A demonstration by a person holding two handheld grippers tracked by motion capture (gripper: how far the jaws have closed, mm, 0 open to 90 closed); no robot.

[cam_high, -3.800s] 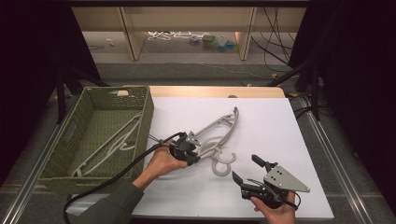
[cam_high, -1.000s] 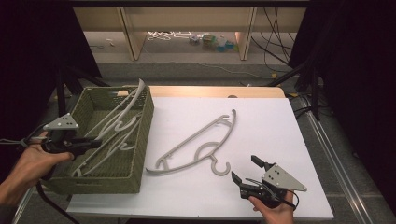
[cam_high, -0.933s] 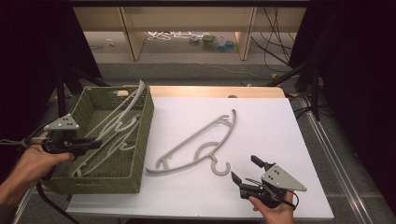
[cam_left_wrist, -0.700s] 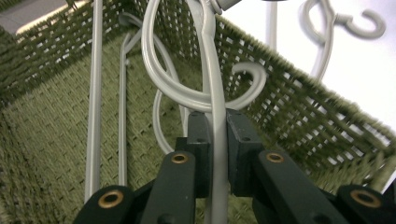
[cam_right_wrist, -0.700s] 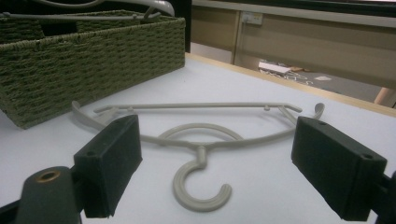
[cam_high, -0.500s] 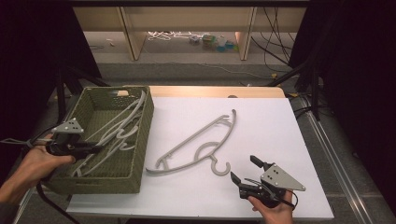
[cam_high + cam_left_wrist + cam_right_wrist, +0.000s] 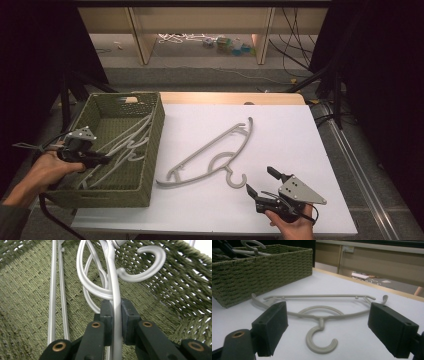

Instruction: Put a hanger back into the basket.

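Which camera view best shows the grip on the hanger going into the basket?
The left gripper view: the left tongs are shut on the hanger, its bar pinched between both pads. The high view shows the same hanger small, low inside the basket. The right gripper view catches just its hook above the basket rim.

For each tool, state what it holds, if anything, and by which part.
The left tool grips a grey hanger by its arm, just below the hook, inside the basket. The right tool is open and holds nothing.

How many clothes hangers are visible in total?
At least 3: one hanger on the table, one held by the left claw in the basket, another beneath it; overlapping ones may hide more.
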